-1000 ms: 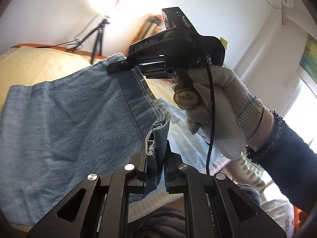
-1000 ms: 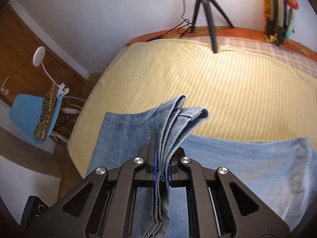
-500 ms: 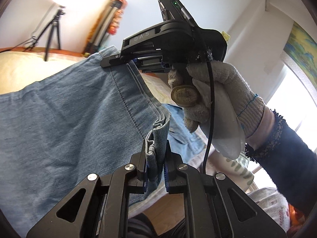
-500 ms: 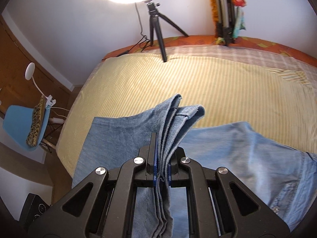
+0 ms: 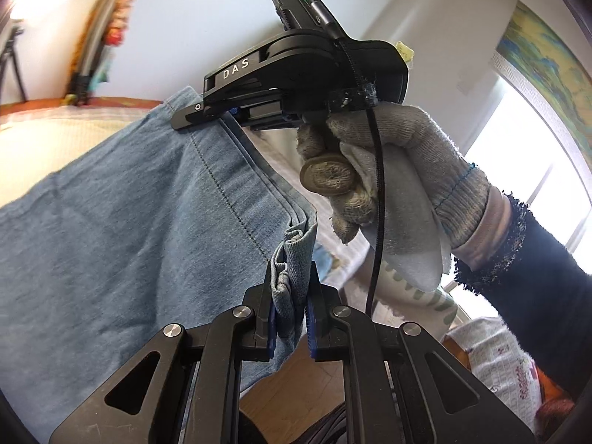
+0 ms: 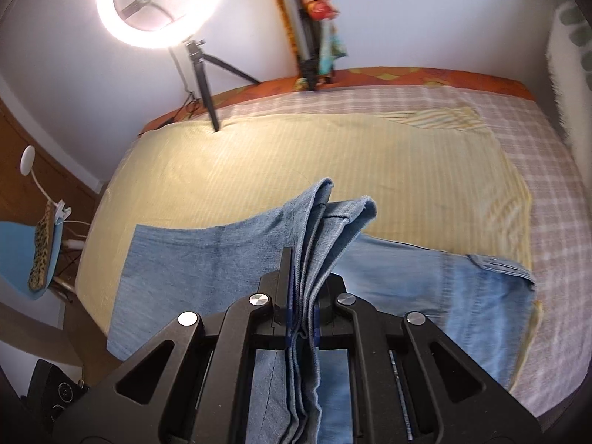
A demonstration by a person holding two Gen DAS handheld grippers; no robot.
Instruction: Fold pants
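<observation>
My left gripper (image 5: 290, 309) is clamped on a bunched hem of the pants (image 5: 122, 229), and my right gripper (image 6: 300, 309) pinches several stacked denim layers, both lifted above the bed (image 6: 577, 203). The rest of the pants lies flat on a yellow striped sheet (image 6: 259, 170) over a checked cover. Beyond, I see a lit ring light (image 6: 159, 3) on a tripod against the white wall, and a blue chair (image 6: 18, 259) at left.
</observation>
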